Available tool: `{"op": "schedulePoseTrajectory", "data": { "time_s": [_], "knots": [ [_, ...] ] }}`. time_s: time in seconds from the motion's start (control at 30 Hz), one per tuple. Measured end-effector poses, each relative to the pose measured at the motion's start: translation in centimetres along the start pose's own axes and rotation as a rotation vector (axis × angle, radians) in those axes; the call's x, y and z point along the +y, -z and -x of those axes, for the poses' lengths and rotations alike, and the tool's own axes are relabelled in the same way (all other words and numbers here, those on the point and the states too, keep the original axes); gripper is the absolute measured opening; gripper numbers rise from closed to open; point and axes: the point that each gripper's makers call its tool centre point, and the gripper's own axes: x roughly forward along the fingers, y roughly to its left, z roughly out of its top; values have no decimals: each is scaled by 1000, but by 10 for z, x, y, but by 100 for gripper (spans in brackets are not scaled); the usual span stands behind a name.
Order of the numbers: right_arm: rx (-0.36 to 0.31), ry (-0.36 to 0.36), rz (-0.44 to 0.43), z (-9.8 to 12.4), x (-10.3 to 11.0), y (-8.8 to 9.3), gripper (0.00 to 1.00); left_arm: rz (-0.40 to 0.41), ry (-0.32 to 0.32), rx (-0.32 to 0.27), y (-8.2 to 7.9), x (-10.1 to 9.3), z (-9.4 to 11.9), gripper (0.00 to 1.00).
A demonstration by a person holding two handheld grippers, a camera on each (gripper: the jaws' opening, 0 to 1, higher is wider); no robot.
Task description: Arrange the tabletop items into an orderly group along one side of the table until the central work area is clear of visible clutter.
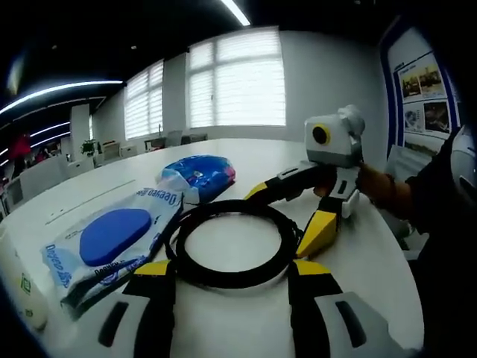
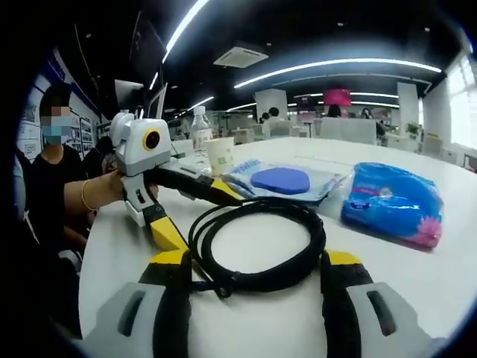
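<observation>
An open-plan office is showing here: long ceiling strip lights (image 2: pixel 335 66) are glowing at the upper right, tall windows with white blinds (image 1: pixel 237 78) are filling the top centre, and seated people (image 2: pixel 277 114) are working at distant desks behind the white tabletop (image 2: pixel 462 186).

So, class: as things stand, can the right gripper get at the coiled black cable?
Probably yes. The coiled black cable lies flat on the white table just ahead of the open right gripper, nothing between; the left gripper sits at its far edge.
</observation>
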Motion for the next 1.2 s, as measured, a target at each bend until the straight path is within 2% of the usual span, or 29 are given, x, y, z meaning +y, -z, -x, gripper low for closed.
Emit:
{"op": "schedulePoseTrajectory", "data": {
  "time_s": [0.23, 0.4, 0.73, 0.9, 1.2],
  "knots": [
    [-1, 10, 18, 4, -1, -4, 68, -3, 7, -4, -3, -1, -2, 60],
    [-31, 5, -12, 11, -2, -12, 68, 18, 14, -46, -15, -2, 1, 60],
    [-60, 18, -2, 28, -2, -26, 68, -7, 22, -89, -36, -11, 3, 59],
    [-65, 23, -2, 35, -3, -27, 68, -18, 26, -93, -41, -16, 1, 59],
    [-59, 32, -6, 41, -6, -22, 68, -27, 33, -75, -42, -22, -5, 59]
  ]
}}
